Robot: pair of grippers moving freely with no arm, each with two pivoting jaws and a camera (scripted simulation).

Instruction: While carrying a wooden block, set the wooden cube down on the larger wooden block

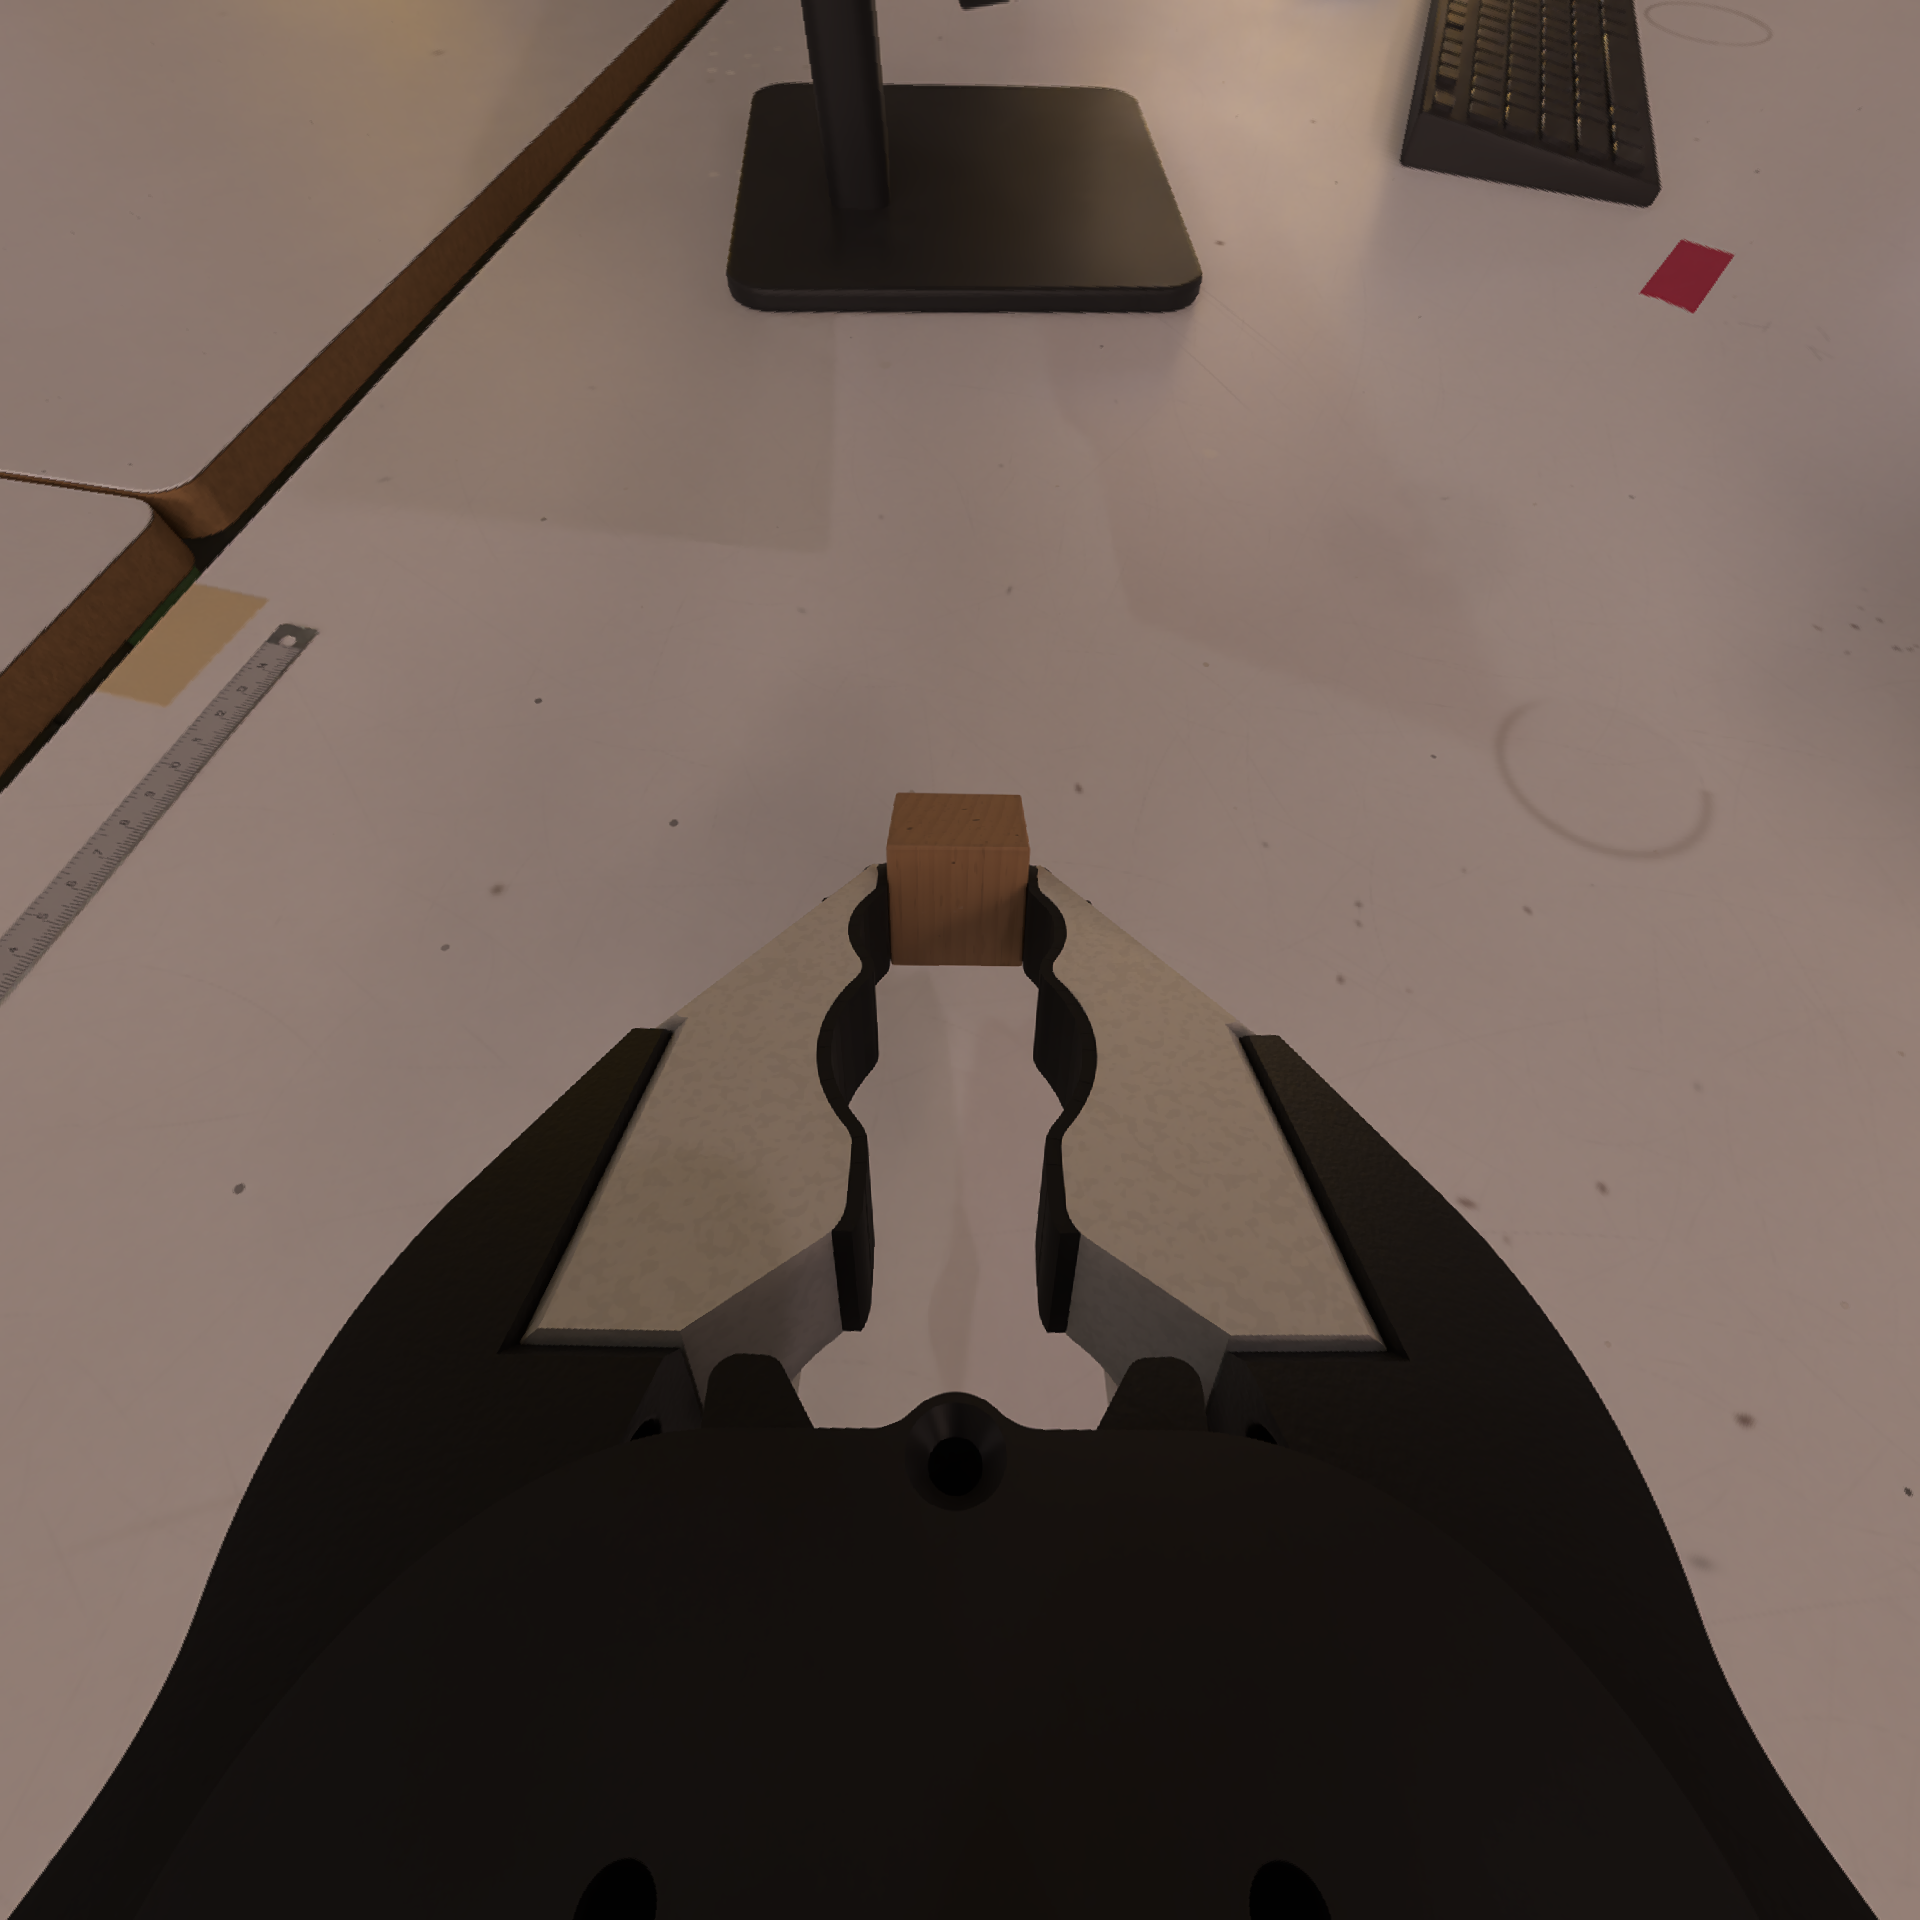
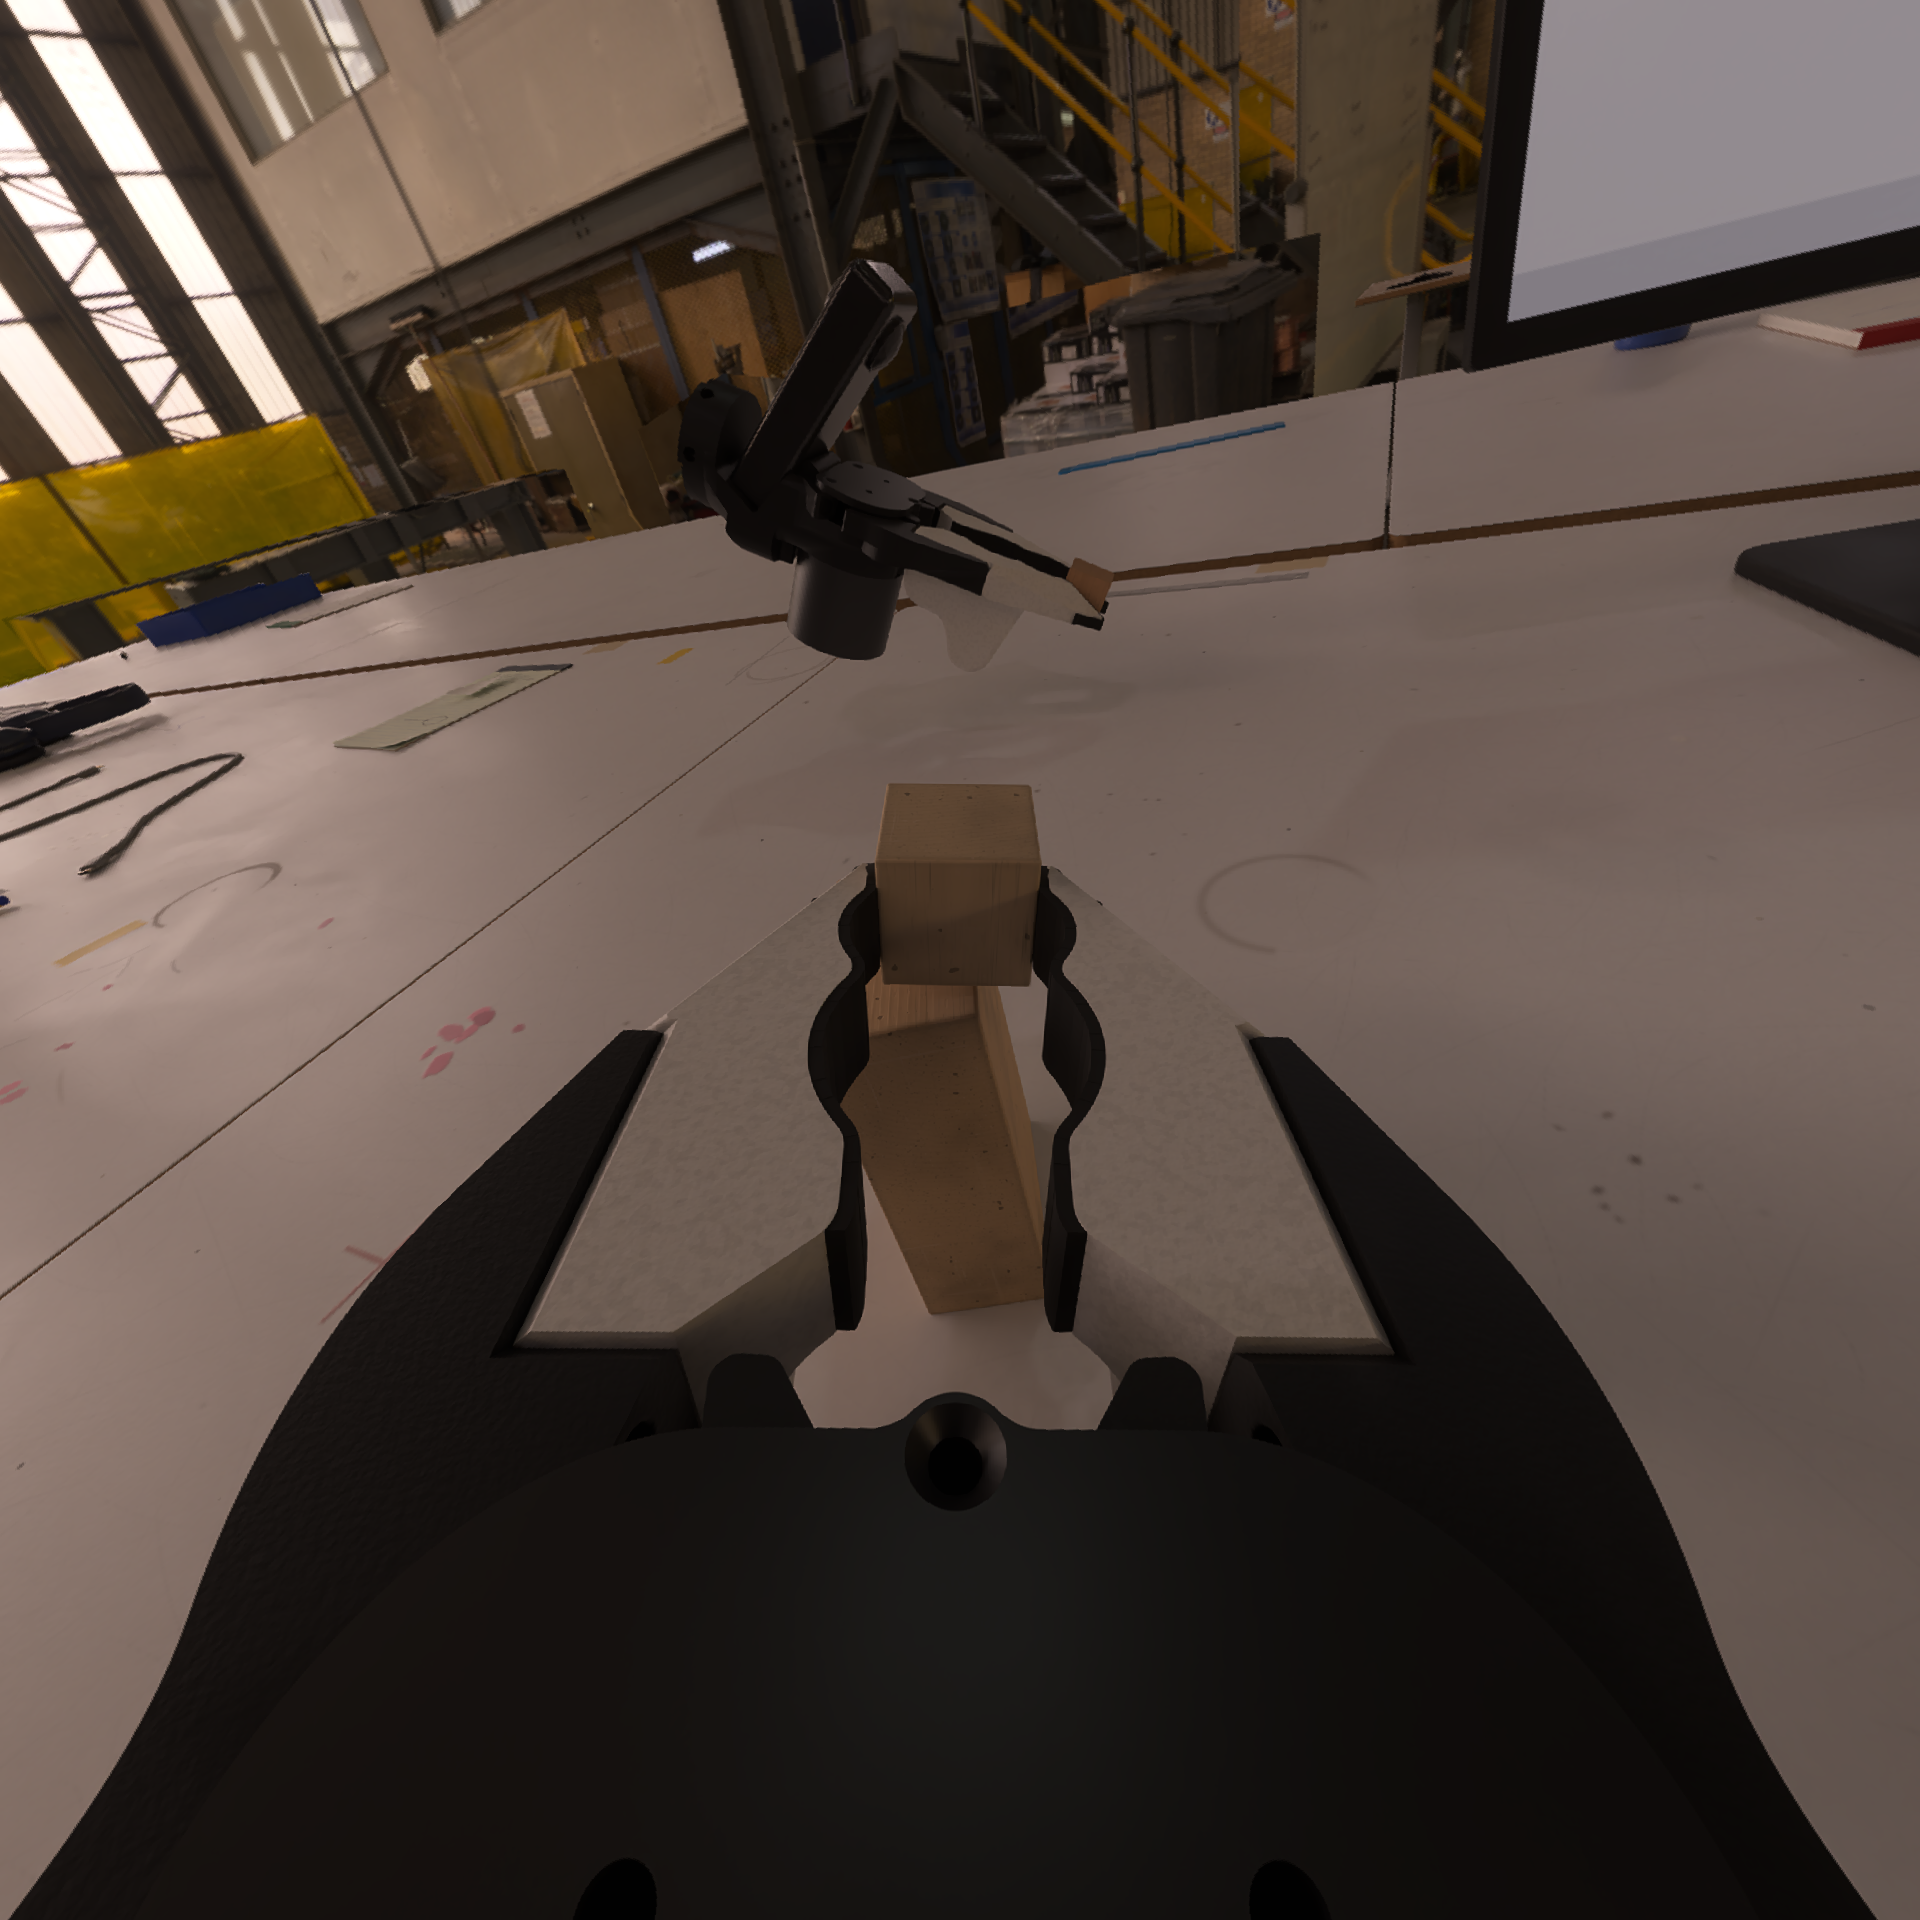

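Observation:
In the left wrist view my left gripper [image 1: 957, 896] is shut on a small orange-brown wooden block [image 1: 957, 878], held at the fingertips above the white table [image 1: 1351, 644]. It also shows farther off in the right wrist view [image 2: 1086, 603], in the air with the small block [image 2: 1089, 580] in it. My right gripper [image 2: 957, 914] is shut on a pale wooden cube [image 2: 957, 883]. A larger pale wooden block [image 2: 951, 1153] lies on the table just below the cube and shows between my fingers. I cannot tell whether the cube touches it.
A black monitor stand [image 1: 961, 197] and a keyboard [image 1: 1532, 94] are ahead of the left gripper. A steel ruler [image 1: 145, 810] lies at the left and a red patch [image 1: 1686, 274] at the right. A monitor [image 2: 1714, 156] and a black cable [image 2: 156, 810] flank the right gripper.

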